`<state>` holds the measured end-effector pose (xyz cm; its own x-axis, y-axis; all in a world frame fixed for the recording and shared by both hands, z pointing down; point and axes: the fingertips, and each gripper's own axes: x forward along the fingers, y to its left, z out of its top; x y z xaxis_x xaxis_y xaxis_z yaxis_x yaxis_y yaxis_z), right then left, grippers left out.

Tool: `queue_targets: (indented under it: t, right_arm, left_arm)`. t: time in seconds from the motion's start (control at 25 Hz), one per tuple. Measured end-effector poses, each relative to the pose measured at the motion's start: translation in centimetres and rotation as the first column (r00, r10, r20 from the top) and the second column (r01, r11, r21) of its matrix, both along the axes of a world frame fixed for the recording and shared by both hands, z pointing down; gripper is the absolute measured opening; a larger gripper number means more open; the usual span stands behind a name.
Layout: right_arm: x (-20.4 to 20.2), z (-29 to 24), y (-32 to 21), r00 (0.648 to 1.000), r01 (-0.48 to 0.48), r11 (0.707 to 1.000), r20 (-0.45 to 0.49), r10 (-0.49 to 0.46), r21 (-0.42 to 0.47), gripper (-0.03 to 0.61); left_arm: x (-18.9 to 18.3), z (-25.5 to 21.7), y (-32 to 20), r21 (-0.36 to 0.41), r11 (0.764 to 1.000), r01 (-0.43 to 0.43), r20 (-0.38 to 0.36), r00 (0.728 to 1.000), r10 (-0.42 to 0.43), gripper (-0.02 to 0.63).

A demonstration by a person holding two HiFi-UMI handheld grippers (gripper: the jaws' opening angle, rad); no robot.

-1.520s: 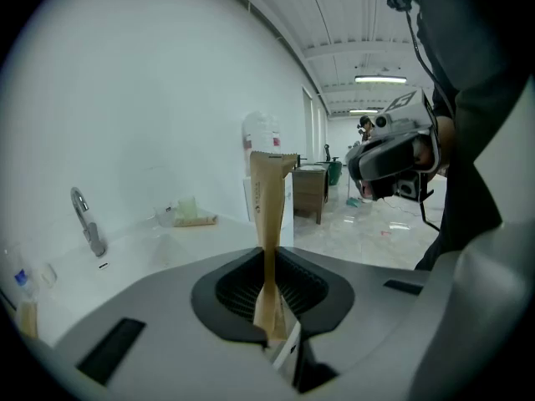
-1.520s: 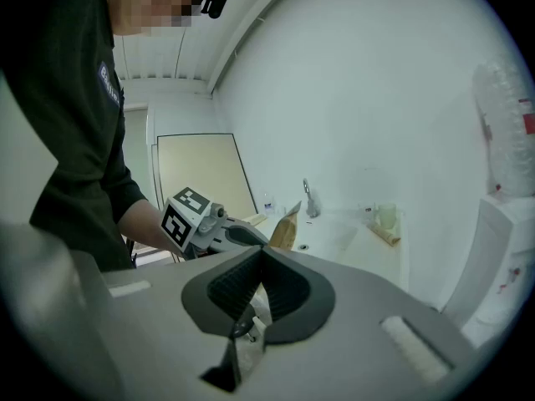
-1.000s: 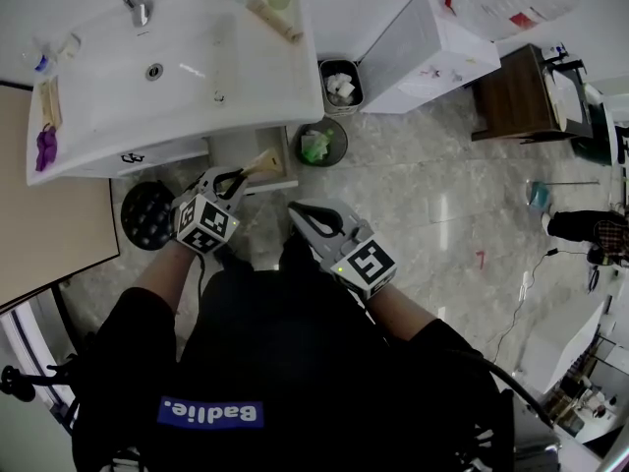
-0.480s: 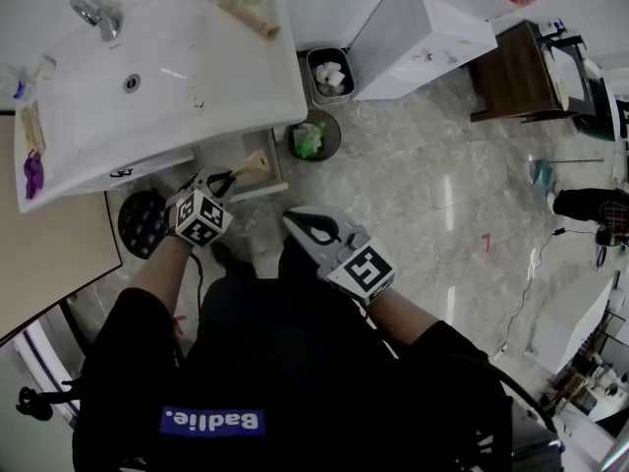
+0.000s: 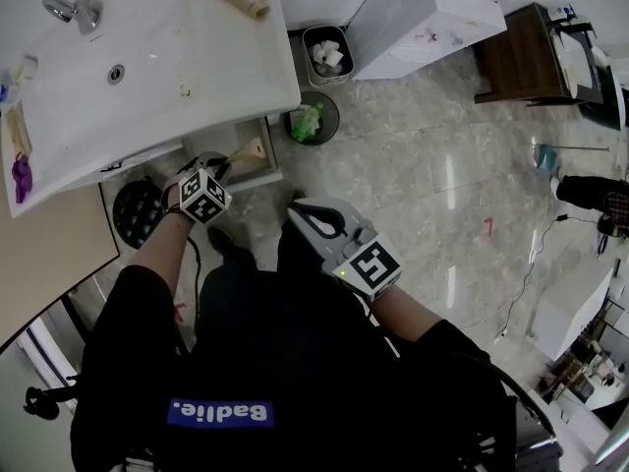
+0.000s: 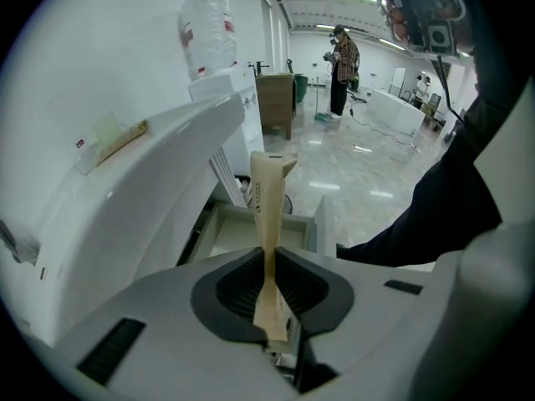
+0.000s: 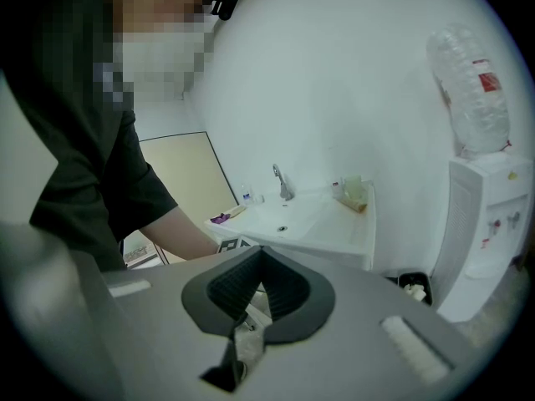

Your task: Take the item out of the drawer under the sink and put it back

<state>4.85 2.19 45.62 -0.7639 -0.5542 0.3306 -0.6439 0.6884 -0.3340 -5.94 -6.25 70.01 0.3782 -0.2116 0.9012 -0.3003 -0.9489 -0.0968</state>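
Tan tube [image 6: 267, 192] clamped in left gripper [image 5: 222, 164] over open drawer [image 6: 238, 234], beside sink [image 5: 177, 57] edge, right gripper [image 7: 262, 256] closed

The white ceramic sink [image 5: 197, 77] overhangs the open pale drawer [image 5: 263, 178]. A round dark bin [image 5: 335, 121] stands just beside it.
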Motion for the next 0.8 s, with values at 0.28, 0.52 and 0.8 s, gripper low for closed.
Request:
queue_targets:
  t: [0.28,0.52,0.8]
  right_arm:
    - [2.1,1.9,0.4,0.999,-0.044,0.998,-0.017,0.043,-0.040,0.002]
    - [2.1,2.8,0.4,0.999,-0.029,0.998,-0.042,0.027,-0.056,0.002]
    - [0.5,3.1,-0.3,0.998,-0.015,0.999,-0.054,0.013,-0.036,0.002]
  left_arm:
    - [-0.3,5.0,0.0,-0.056,0.997,-0.052,0.090,0.994,0.057,0.043]
    - [-1.1,9.0,-0.1,-0.119,0.988,-0.094,0.167,0.979,0.114,0.043]
    - [-1.7,12.1,-0.4,-0.172,0.977,-0.123,0.203,0.967,0.157,0.043]
